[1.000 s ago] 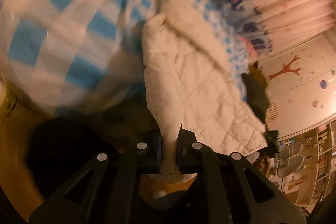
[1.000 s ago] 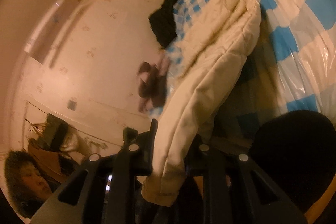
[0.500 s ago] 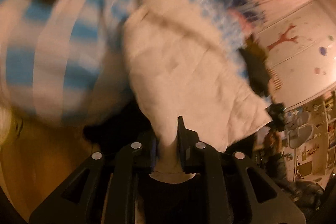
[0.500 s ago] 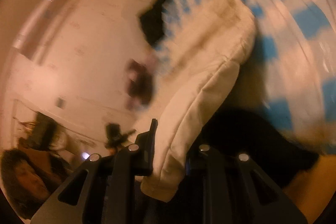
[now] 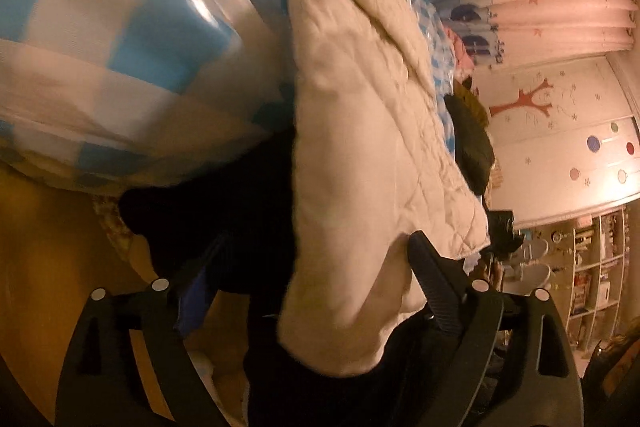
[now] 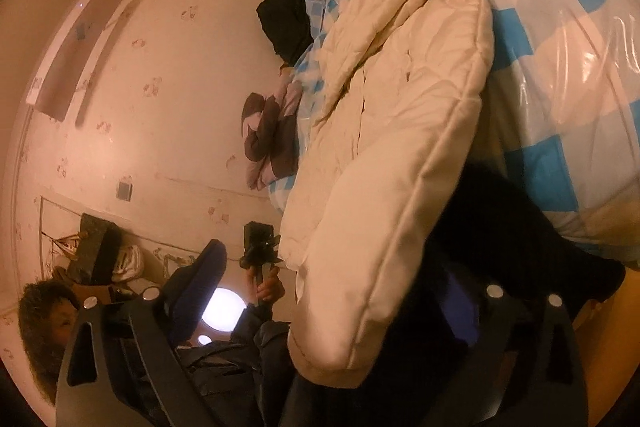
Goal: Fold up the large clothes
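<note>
Both grippers were clamped on the cream quilted jacket a second ago; their jaws have just been opening, so the left gripper and right gripper now stand wide, with puffy hem loose between them, unpinched. It's draped over the edge of a bed with a glossy blue-and-white checked cover, stitched diamond padding showing. A dark garment lies further along the bed.

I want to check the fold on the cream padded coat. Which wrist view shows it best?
The right wrist view: the cream padded coat shows sharply along its rolled edge up to the cuff. The left wrist view shows its quilted face, blurred near the jaws.
</note>
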Tool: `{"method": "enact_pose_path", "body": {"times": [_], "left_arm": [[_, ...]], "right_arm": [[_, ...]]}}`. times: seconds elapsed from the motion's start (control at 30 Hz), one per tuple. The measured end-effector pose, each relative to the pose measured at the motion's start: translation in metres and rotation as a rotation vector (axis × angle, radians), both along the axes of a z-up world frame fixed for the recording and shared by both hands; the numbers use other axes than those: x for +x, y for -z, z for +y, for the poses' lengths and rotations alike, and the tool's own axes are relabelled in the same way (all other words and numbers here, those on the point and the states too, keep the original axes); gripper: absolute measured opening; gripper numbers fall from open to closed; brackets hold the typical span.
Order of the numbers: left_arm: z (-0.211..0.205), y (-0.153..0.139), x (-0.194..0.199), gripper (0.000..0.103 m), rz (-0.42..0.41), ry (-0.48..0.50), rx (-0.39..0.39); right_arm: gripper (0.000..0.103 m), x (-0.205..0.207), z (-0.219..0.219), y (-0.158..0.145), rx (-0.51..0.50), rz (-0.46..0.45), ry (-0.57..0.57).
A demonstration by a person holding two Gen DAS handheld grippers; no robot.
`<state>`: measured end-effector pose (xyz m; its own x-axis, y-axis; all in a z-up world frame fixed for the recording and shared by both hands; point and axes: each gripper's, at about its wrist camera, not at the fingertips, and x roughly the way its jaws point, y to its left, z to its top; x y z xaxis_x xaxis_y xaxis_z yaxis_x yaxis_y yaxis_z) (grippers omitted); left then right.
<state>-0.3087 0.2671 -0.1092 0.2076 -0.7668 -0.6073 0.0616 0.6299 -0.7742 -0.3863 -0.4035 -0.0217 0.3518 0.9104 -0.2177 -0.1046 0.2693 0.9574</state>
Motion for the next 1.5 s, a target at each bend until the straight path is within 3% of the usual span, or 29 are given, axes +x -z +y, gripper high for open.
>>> {"method": "enact_pose_path", "body": {"times": [0.07, 0.1, 0.13, 0.17, 0.2, 0.23, 0.37, 0.57, 0.8, 0.93, 1.1, 1.13, 1.17, 1.27, 1.4, 1.47, 1.5], "left_arm": [[-0.011, 0.0, 0.0, 0.083, -0.022, -0.012, 0.011], [-0.013, 0.0, 0.0, 0.076, -0.032, -0.03, 0.014], [-0.015, 0.0, -0.001, 0.055, -0.027, -0.039, 0.005], [-0.016, -0.001, 0.0, 0.043, -0.017, -0.04, -0.004], [-0.017, -0.004, -0.001, 0.037, -0.018, -0.051, -0.002], [-0.021, -0.012, -0.004, 0.02, -0.037, -0.055, 0.005], [-0.026, -0.049, -0.012, 0.01, -0.12, -0.083, 0.049], [-0.026, -0.102, -0.038, 0.009, -0.217, -0.061, 0.062], [-0.006, -0.135, -0.097, 0.009, -0.352, -0.001, -0.015], [0.005, -0.119, -0.12, 0.012, -0.367, 0.048, -0.055], [0.023, -0.063, -0.111, 0.03, -0.229, -0.017, -0.094], [0.028, -0.054, -0.108, 0.038, -0.198, -0.035, -0.112], [0.029, -0.051, -0.108, 0.048, -0.188, -0.042, -0.124], [0.028, -0.055, -0.11, 0.056, -0.226, -0.035, -0.149], [0.029, -0.073, -0.112, 0.055, -0.324, -0.056, -0.191], [0.033, -0.083, -0.107, 0.028, -0.362, -0.092, -0.219], [0.035, -0.087, -0.105, 0.024, -0.379, -0.106, -0.223]], "right_arm": [[0.093, -0.001, 0.002, -0.002, -0.027, -0.017, -0.007], [0.092, -0.002, 0.003, -0.004, -0.051, -0.026, -0.007], [0.086, -0.003, 0.005, -0.005, -0.09, -0.028, 0.002], [0.08, -0.004, 0.004, -0.006, -0.128, -0.021, 0.021], [0.058, -0.005, 0.002, -0.005, -0.153, -0.012, 0.041], [0.014, -0.006, 0.0, -0.002, -0.128, 0.0, 0.052], [0.013, -0.015, 0.005, -0.006, -0.077, -0.06, 0.086], [0.014, -0.04, -0.002, -0.024, 0.015, -0.171, 0.097], [0.014, -0.094, -0.016, -0.044, 0.118, -0.308, 0.105], [0.014, -0.112, -0.017, -0.022, 0.181, -0.306, 0.11], [0.014, -0.118, -0.022, 0.011, 0.271, -0.268, 0.143], [0.014, -0.119, -0.022, 0.011, 0.275, -0.273, 0.145], [0.014, -0.118, -0.021, 0.008, 0.276, -0.283, 0.145], [0.014, -0.115, -0.021, -0.001, 0.281, -0.308, 0.143], [0.014, -0.106, -0.017, -0.007, 0.322, -0.341, 0.145], [0.016, -0.1, -0.017, -0.011, 0.348, -0.363, 0.155], [0.016, -0.098, -0.017, -0.013, 0.357, -0.37, 0.16]]}}
